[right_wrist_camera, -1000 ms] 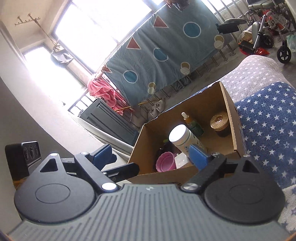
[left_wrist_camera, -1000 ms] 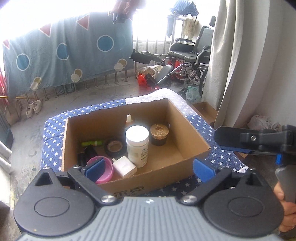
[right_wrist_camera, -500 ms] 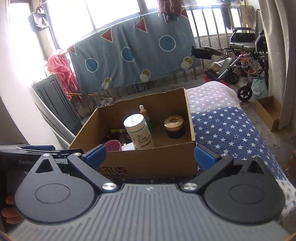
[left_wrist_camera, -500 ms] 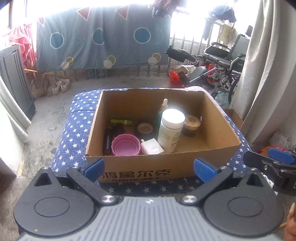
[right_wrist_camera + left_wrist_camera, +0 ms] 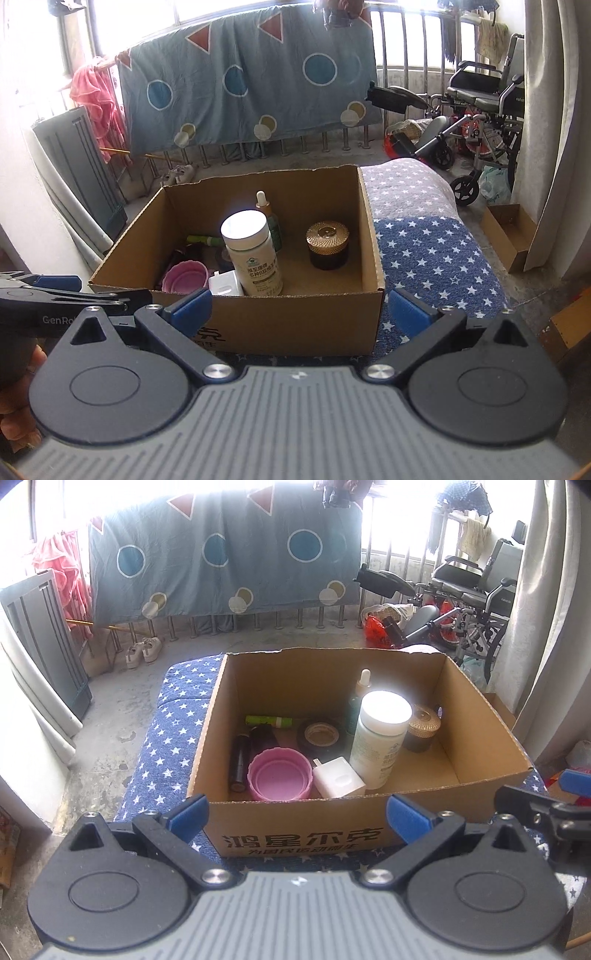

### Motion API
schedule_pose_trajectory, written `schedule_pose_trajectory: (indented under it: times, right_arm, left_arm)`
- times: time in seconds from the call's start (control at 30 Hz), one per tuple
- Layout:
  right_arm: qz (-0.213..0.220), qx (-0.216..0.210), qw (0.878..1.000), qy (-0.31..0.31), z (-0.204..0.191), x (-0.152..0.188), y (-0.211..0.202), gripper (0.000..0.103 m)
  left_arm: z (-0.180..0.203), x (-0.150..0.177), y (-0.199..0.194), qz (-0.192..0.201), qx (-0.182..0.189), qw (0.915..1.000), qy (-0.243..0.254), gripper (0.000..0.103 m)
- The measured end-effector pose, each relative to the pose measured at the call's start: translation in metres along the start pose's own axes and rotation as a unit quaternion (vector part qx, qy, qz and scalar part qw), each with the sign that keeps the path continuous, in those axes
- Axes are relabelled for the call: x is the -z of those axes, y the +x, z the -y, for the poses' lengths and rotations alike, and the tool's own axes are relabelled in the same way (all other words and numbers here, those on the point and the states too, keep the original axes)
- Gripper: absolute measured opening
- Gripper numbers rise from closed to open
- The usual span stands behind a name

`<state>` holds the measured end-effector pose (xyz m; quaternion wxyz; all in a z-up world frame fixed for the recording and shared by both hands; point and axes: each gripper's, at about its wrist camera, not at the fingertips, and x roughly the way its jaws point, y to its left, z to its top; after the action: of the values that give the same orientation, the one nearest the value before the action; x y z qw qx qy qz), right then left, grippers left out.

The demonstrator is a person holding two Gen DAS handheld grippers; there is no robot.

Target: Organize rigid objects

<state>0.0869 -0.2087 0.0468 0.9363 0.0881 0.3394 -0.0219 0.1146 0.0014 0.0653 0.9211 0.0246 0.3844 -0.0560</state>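
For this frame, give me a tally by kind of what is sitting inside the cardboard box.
Bottles: 2, the white-capped supplement bottle and the dropper bottle
Jars: 1, the gold-lidded jar
Lids: 1, the pink lid
Tape rolls: 1, black
Chargers: 1, white
Tubes: 3, one green tube and two dark tubes
Total: 9

Box (image 5: 295, 834) sits on the cushion (image 5: 162, 746); inside, bottle (image 5: 380, 738) stands centre, jar (image 5: 423, 729) right, cup (image 5: 279, 774) left.
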Motion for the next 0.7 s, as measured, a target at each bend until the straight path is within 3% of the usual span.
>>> schedule_pose_trajectory:
  times: [0.27,0.7]
  right_arm:
    - [-0.024,0.011,1.000,-0.011,-0.010,-0.009,0.032,0.102]
    - [-0.048,0.007,0.999,0.003,-0.008,-0.005,0.044,0.102]
  left_arm:
    - [-0.002,-0.008,0.008,-0.014,-0.013,0.9998,0.003,0.103]
    - [-0.006,-0.005,0.015,-0.043,-0.014,0.9990,-0.007,0.102]
